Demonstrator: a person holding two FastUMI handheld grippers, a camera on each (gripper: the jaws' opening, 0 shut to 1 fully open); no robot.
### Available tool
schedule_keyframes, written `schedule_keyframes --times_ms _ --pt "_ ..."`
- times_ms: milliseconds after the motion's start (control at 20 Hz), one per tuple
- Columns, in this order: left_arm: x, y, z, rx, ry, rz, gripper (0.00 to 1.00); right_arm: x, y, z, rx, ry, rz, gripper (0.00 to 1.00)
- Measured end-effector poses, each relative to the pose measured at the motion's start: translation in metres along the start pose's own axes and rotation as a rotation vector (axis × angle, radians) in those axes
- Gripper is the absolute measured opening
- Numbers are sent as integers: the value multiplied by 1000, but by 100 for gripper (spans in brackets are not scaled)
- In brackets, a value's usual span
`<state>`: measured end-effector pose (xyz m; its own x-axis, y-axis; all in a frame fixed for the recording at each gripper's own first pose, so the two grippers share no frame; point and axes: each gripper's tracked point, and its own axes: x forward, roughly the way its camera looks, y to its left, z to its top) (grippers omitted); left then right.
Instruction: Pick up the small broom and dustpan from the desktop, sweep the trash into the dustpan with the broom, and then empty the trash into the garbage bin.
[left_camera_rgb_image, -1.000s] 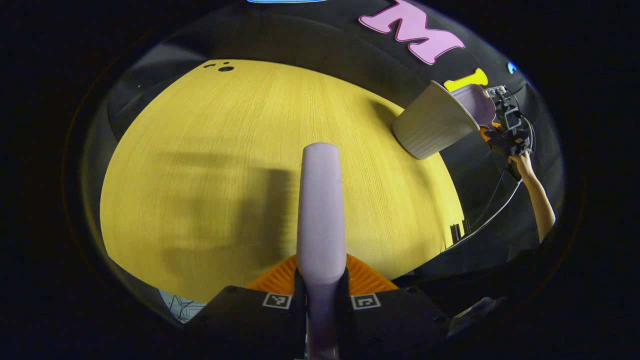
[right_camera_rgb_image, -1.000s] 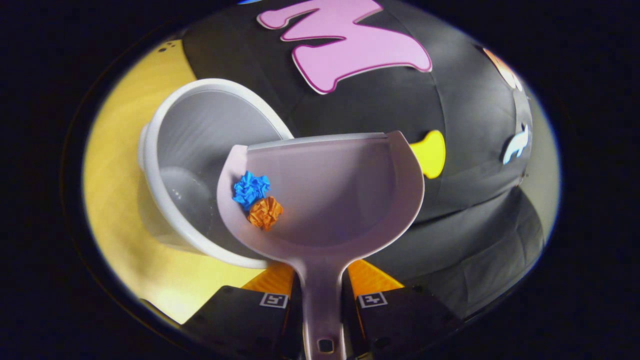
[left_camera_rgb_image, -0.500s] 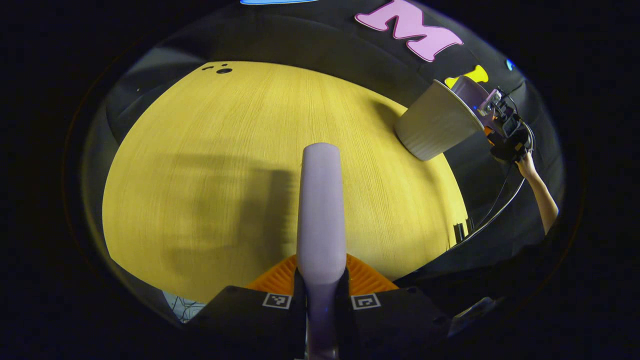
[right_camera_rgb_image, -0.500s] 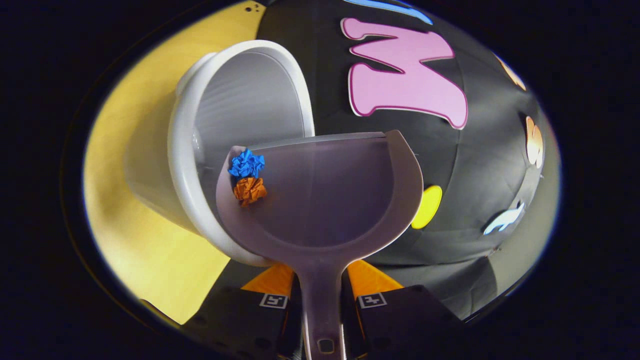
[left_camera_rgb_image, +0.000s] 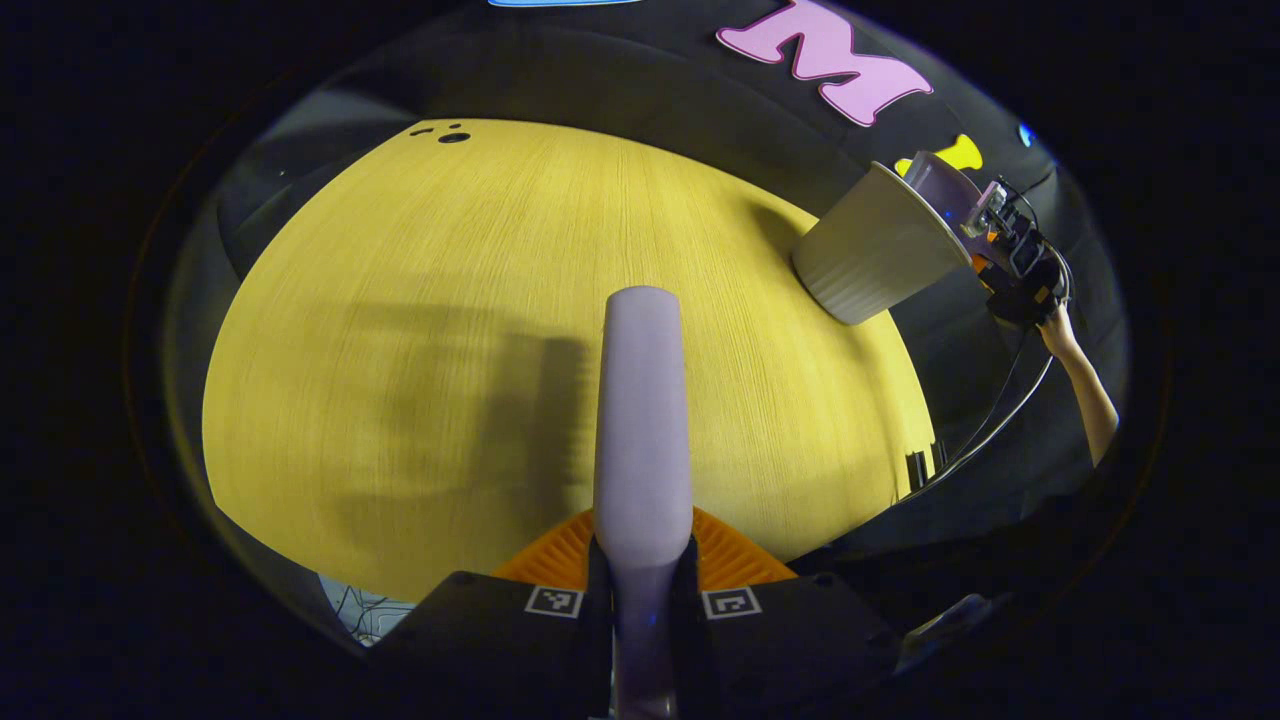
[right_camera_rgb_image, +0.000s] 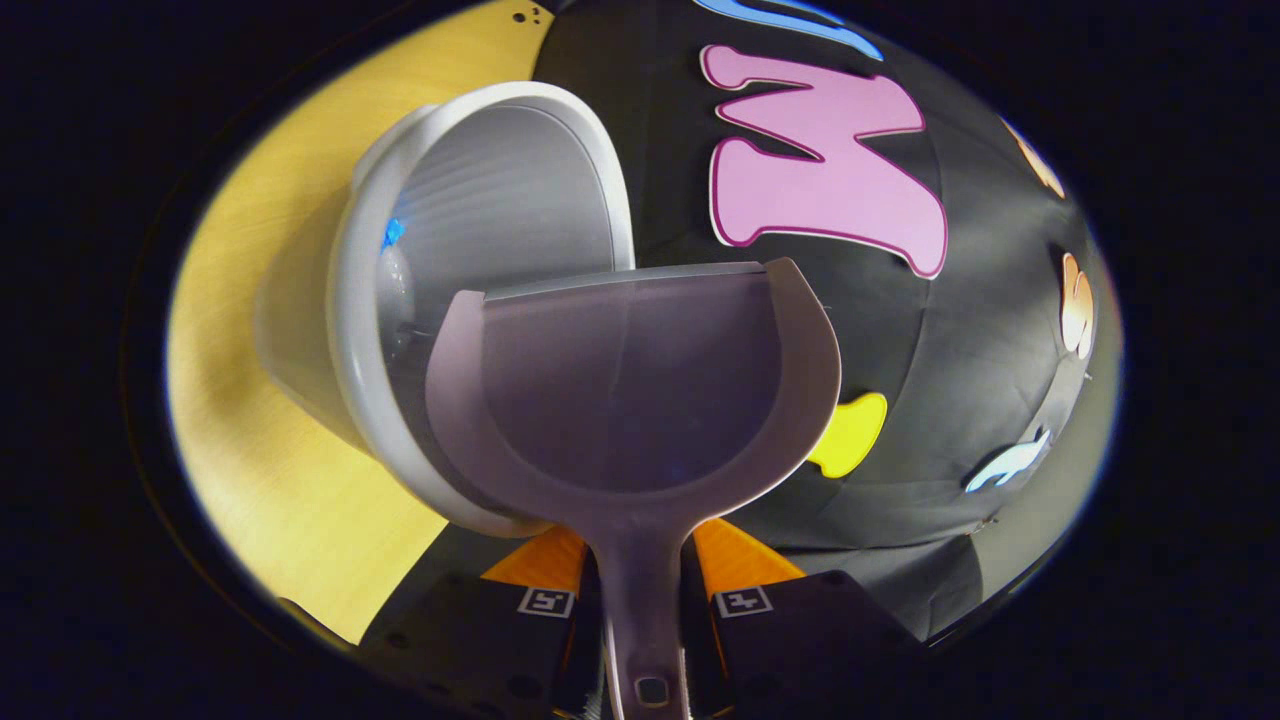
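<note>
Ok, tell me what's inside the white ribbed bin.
Inside the white ribbed plastic bin, a speck of blue crumpled paper shows against the left wall. The empty lilac plastic dustpan held over the rim covers the lower part, so anything else there is hidden.

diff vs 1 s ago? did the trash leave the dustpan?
Yes. The dustpan tipped further over the garbage bin; the blue and orange paper wads slid off it, and a blue scrap now shows inside the bin. Unchanged: right gripper clamps the dustpan handle, left gripper holds the broom over the desktop.
</note>
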<state>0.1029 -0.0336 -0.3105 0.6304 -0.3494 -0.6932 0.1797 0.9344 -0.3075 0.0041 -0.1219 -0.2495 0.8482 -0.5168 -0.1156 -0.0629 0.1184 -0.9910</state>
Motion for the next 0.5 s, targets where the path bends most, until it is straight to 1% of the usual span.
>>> schedule_keyframes --times_ms 100,150,250,300,350,400,450,500 --pt "-2 0 4 6 -16 3 28 -4 1 0 110 18 29 36" --pt "-3 -1 7 4 -26 3 29 -6 -2 -2 164 32 41 36" --pt "-4 -2 10 -1 -43 -4 27 -14 -10 -5 275 59 70 36" --pt "-5 -2 10 4 -49 -7 28 -16 -14 -5 335 63 85 36" --pt "-6 1 11 16 -55 3 27 -21 -18 -2 399 55 91 39" --pt "-6 7 12 29 -59 17 29 -27 -21 0 456 53 94 36" --pt "-9 11 13 37 -65 25 30 -34 -25 0 512 54 102 39" --pt "-11 13 15 40 -72 29 29 -37 -31 4 571 57 116 36"
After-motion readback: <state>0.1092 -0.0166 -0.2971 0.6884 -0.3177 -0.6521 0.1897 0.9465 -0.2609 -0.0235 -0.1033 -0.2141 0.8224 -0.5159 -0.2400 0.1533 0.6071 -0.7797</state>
